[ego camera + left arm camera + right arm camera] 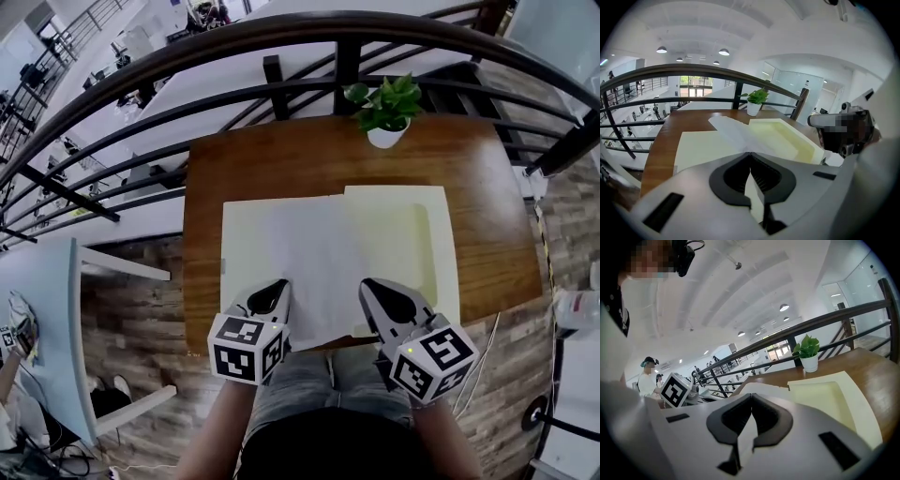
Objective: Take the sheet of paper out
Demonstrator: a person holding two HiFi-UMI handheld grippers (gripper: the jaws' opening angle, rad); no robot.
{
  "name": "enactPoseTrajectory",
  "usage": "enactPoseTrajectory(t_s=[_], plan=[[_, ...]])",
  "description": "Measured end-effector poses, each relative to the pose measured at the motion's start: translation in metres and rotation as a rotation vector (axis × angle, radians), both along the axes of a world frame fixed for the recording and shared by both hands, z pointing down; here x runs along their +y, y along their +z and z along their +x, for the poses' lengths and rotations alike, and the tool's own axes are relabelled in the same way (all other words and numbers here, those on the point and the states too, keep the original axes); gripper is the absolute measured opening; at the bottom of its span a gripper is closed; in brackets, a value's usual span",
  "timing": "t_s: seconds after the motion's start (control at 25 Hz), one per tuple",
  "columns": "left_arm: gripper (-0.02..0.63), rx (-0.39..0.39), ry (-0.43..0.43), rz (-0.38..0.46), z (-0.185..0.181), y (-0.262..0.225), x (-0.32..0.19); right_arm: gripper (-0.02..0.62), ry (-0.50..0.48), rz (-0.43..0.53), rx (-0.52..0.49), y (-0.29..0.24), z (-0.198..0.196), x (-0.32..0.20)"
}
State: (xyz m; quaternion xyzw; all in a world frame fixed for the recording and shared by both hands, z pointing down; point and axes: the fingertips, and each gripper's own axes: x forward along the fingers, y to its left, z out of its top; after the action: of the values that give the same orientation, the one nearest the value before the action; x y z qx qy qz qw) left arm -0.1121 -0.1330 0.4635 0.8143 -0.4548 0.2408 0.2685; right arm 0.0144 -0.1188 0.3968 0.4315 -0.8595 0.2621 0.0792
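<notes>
A white sheet of paper [309,253] is held up by its near edge over a pale yellow tray [446,246] and the flat pale yellow lid [228,246] beside it on the wooden table [281,159]. My left gripper [281,287] is shut on the sheet's near left part. In the left gripper view the paper [736,133] runs out from the closed jaws [750,153], with the tray [787,138] behind it. My right gripper [367,286] is shut on the near right part. In the right gripper view the paper [761,389] passes between the closed jaws [751,395].
A small potted plant [386,108] in a white pot stands at the table's far edge. A dark metal railing [281,89] curves right behind the table. A white desk [47,319] is at the left, and wood flooring surrounds the table.
</notes>
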Motion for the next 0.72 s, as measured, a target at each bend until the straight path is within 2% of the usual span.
enactPoseTrajectory(t_s=[0.36, 0.72], plan=[[0.019, 0.05, -0.066, 0.054, -0.033, -0.021, -0.003, 0.026, -0.038, 0.055, 0.025, -0.016, -0.025, -0.004], [0.018, 0.09, -0.051, 0.165, -0.041, -0.069, -0.014, 0.027, -0.03, 0.12, 0.058, -0.036, -0.027, -0.013]])
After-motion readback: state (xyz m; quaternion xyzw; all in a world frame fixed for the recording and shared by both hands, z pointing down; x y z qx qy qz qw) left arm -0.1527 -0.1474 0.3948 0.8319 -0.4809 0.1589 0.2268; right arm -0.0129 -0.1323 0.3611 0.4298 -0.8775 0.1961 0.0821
